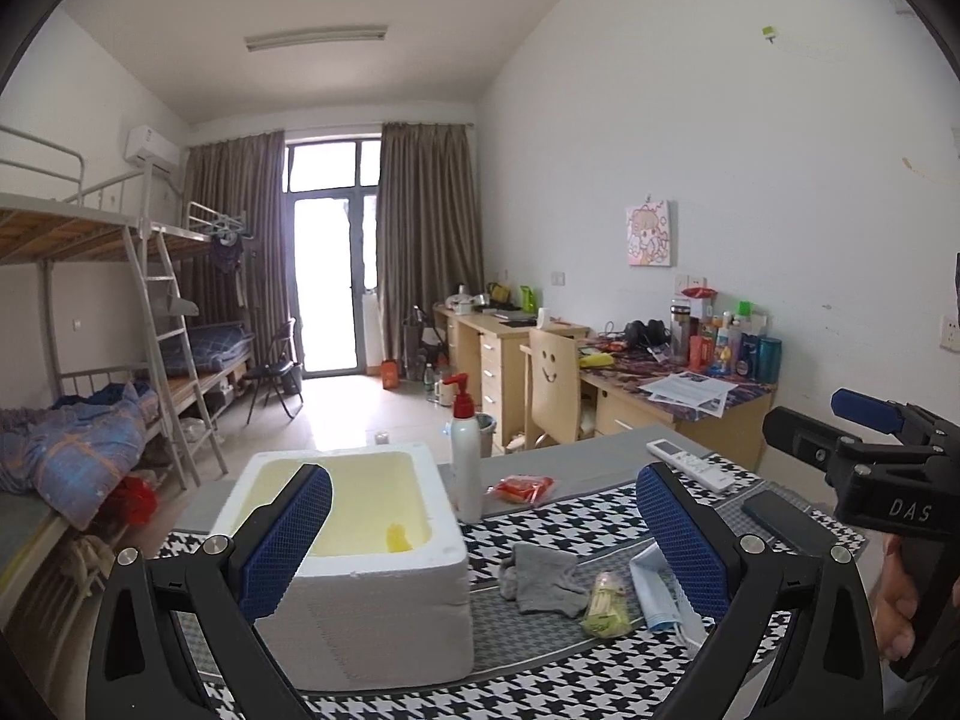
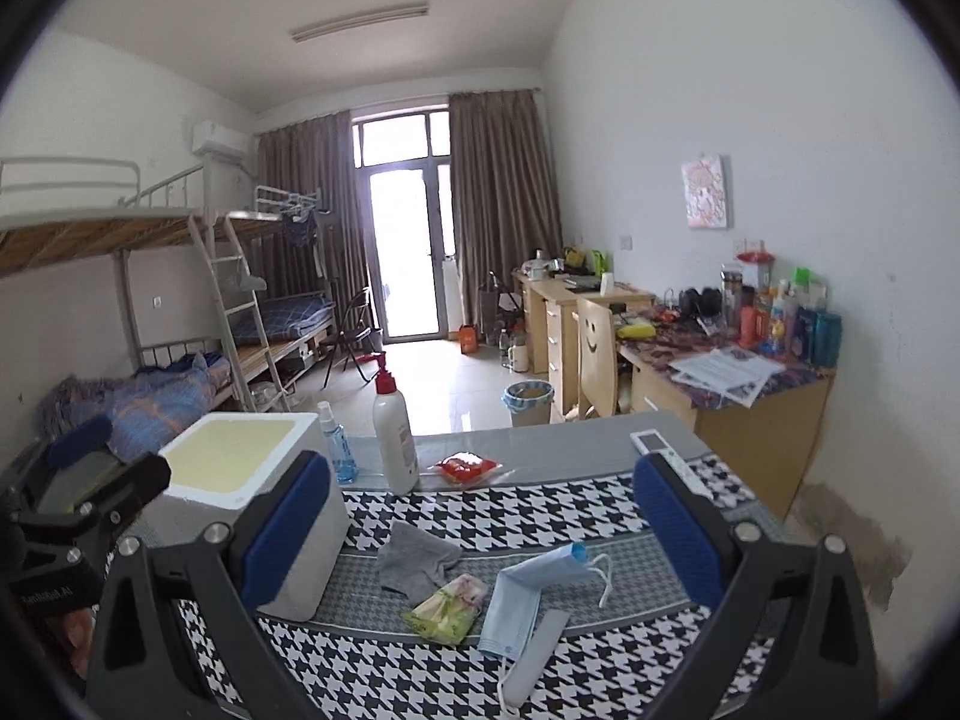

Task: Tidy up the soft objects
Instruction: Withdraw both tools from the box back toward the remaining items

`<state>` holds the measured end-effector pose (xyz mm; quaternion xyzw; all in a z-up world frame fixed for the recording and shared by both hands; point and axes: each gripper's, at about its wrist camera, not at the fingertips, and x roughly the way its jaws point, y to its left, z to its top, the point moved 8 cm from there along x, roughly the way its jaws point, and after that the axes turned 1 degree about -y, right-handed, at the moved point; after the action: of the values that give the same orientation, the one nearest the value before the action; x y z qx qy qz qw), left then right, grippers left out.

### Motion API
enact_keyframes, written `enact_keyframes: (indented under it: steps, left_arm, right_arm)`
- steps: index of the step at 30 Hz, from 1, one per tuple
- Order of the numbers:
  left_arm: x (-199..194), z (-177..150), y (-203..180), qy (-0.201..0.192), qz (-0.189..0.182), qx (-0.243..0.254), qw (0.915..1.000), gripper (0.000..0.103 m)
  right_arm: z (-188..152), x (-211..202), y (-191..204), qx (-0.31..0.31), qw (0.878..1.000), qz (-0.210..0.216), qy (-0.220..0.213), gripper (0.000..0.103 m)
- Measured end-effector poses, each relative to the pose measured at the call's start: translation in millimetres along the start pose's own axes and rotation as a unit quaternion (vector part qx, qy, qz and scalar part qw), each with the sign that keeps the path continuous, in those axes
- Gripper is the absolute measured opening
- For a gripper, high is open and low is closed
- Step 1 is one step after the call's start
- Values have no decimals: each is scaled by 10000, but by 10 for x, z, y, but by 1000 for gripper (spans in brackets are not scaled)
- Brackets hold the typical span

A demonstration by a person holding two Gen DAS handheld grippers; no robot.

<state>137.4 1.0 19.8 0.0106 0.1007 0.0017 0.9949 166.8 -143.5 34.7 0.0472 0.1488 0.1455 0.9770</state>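
On the houndstooth cloth lie a grey sock [image 1: 543,577] [image 2: 415,558], a green floral packet [image 1: 606,606] [image 2: 447,607] and a blue face mask [image 1: 660,591] [image 2: 528,597]. A white foam box [image 1: 372,570] [image 2: 240,492] stands to their left, with a small yellow item [image 1: 399,537] lying inside. My left gripper [image 1: 483,546] is open above the box's near right corner and the sock. My right gripper [image 2: 480,531] is open above the sock, packet and mask. Neither holds anything.
A white pump bottle [image 1: 467,456] [image 2: 395,423], a red snack packet [image 1: 521,489] [image 2: 467,468], a blue spray bottle [image 2: 336,444], a white remote [image 1: 690,463] [image 2: 660,450] and a dark phone [image 1: 780,519] sit toward the table's far side. Bunk beds stand left, desks right.
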Motion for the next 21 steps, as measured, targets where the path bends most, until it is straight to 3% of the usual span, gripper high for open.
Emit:
enact_keyframes:
  steps: [2,11,21]
  left_arm:
    - [32,-4,-77,25,-70,45,10000,102]
    - [144,-46,-205,145,-214,60,9996,102]
    - [275,-83,-265,281,-243,78,9993,102]
  right_arm:
    - [-9,9,-87,251,9997,61,46,102]
    - [-107,91,-296,314,9994,-96,48,102]
    - [-201,208,-332,-38,9996,-148,240,102]
